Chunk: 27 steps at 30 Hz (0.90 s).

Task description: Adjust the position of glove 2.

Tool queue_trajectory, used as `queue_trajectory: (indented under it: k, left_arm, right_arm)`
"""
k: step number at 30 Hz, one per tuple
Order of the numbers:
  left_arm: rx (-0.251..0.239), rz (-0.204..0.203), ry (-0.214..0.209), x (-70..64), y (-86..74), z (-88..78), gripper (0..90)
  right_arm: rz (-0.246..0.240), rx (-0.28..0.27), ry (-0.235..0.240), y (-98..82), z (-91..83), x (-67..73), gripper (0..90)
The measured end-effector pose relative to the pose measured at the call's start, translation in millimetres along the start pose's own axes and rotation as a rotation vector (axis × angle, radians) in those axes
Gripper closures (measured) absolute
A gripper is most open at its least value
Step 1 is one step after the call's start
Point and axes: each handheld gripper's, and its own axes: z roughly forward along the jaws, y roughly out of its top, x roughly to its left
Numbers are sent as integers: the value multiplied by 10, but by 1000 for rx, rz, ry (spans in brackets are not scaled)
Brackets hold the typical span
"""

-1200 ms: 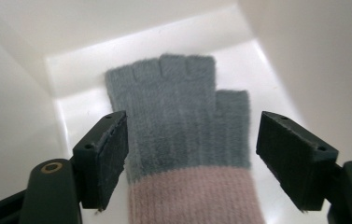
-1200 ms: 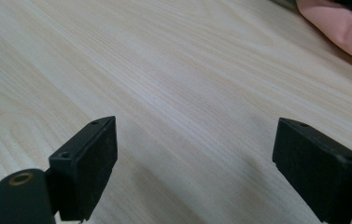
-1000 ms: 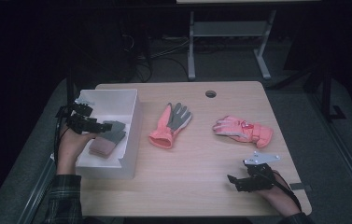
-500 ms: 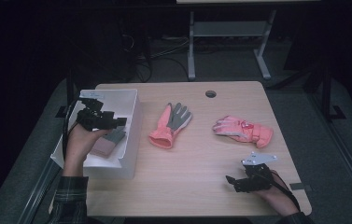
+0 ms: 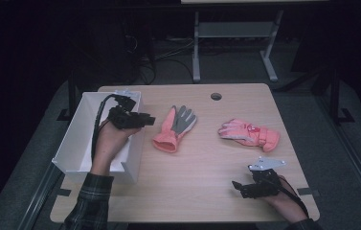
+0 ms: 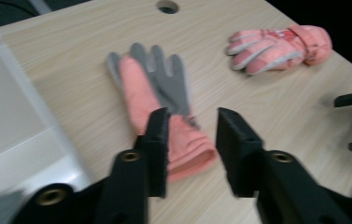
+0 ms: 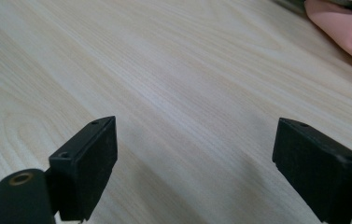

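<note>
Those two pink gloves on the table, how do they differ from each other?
The glove nearer the white box lies flat with its grey palm side up and fingers spread, pointing away from the person. The glove farther right looks puffier, shows mostly pink with pale fingers, and lies crosswise with fingers toward the first glove. Both are salmon pink with a cuff, and both rest on the wooden table, untouched.
</note>
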Motion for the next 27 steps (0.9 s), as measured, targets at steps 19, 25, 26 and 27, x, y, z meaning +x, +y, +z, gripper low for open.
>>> queue_trajectory:
  k: [19, 25, 26, 27]
  left_arm:
    - [75, 76, 85, -292, 222, 931, 897]
    - [109, 55, 107, -172, 159, 1234, 898]
    - [109, 60, 111, -138, 141, 1276, 898]
    - [105, 49, 109, -108, 120, 1317, 898]
  right_arm:
    - [-1, -11, 17, 8, -5, 8, 138]
    - [0, -11, 22, 13, -4, 17, 138]
    - [-1, -10, 23, 13, -4, 16, 138]
    - [-1, -11, 23, 12, -4, 16, 138]
